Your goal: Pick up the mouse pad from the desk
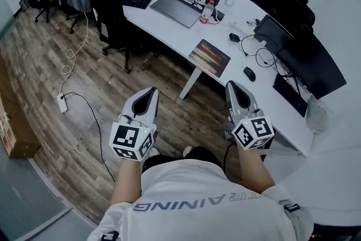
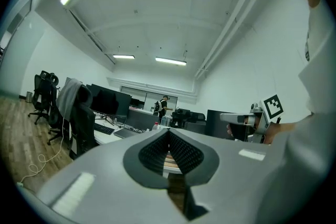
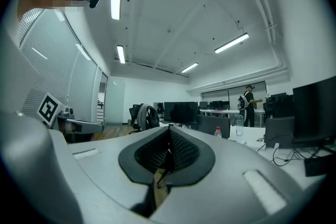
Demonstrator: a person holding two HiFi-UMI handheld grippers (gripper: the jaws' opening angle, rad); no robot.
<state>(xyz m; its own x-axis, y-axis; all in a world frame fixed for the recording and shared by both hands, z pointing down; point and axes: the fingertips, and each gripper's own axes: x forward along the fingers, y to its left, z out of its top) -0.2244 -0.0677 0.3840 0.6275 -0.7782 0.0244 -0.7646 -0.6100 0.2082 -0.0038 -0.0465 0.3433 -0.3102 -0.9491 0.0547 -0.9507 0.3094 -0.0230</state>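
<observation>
Both left gripper (image 1: 152,91) and right gripper (image 1: 230,86) have fingers clenched, empty; mouse pad (image 1: 209,57) shows clearly only from the head view.

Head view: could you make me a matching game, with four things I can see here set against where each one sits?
Things:
1. mouse pad
2. bottle
3. power strip
4. cardboard box

Places:
A. on the wooden floor, at the end of a white cable
B. on the desk, beside the laptop
C. on the floor at the picture's left edge
D. on the desk, near its front edge

Pairs: 1-D, 2-B, 3-A, 4-C
</observation>
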